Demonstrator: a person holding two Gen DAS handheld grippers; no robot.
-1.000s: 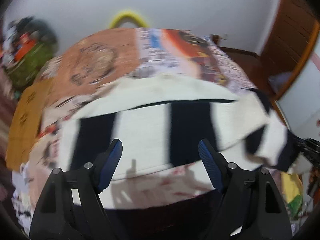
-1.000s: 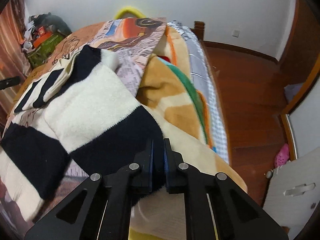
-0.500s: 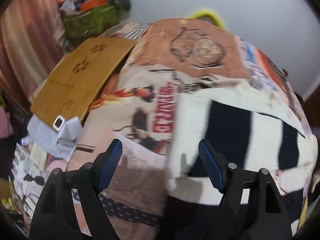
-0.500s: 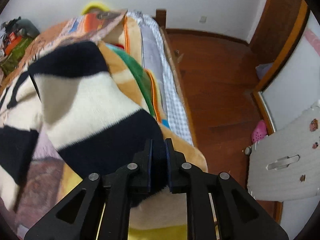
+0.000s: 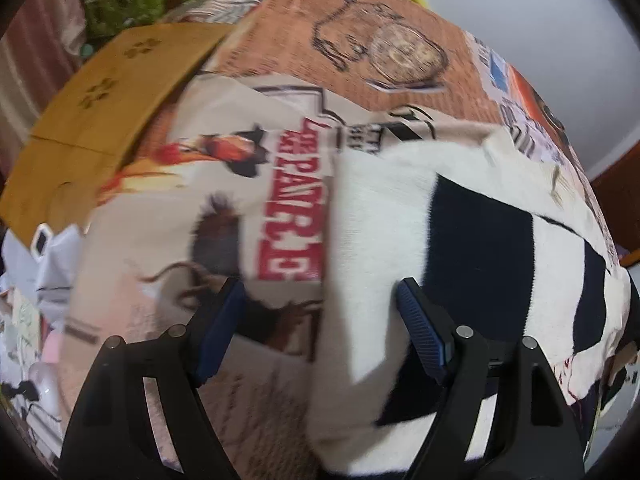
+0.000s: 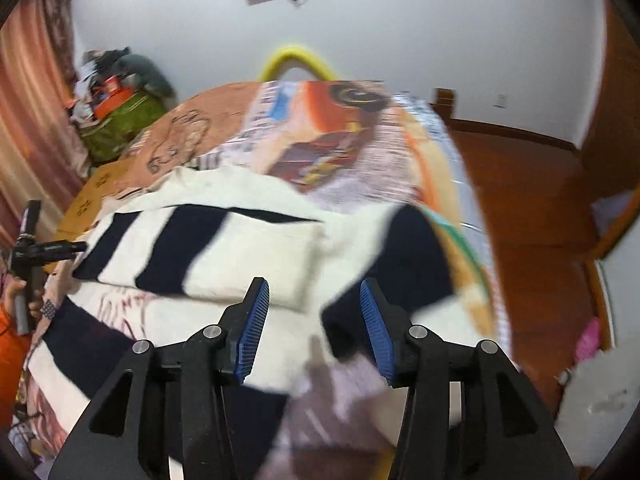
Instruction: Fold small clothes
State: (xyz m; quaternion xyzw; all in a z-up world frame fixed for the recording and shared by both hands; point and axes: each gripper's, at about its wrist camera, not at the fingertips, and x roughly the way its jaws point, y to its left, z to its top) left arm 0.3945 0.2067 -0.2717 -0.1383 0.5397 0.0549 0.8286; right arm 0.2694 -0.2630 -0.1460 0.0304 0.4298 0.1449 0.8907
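Observation:
A cream sweater with wide navy stripes [image 5: 480, 232] lies spread on the printed bedspread [image 5: 280, 208]. My left gripper [image 5: 320, 284] hangs open just above the sweater's left edge, which runs between its fingers; the pads press on nothing. In the right wrist view the sweater's folded body [image 6: 240, 248] lies ahead. A navy sleeve end [image 6: 408, 252] lies loose, blurred, on the right. My right gripper [image 6: 313, 282] is above it with its jaws opening, and no cloth is between the blue pads [image 6: 256, 320].
A tan board [image 5: 100, 92] and a green bag [image 5: 140, 4] sit at the bed's far left. A yellow hoop [image 6: 296, 60] stands behind the bed. The wooden floor [image 6: 532, 208] drops off on the right. A hand [image 6: 12, 292] shows at the left edge.
The right gripper, shut on the navy sleeve end a second ago, has opened, let it go and drawn back. The left gripper has swung to the sweater's left edge and come lower.

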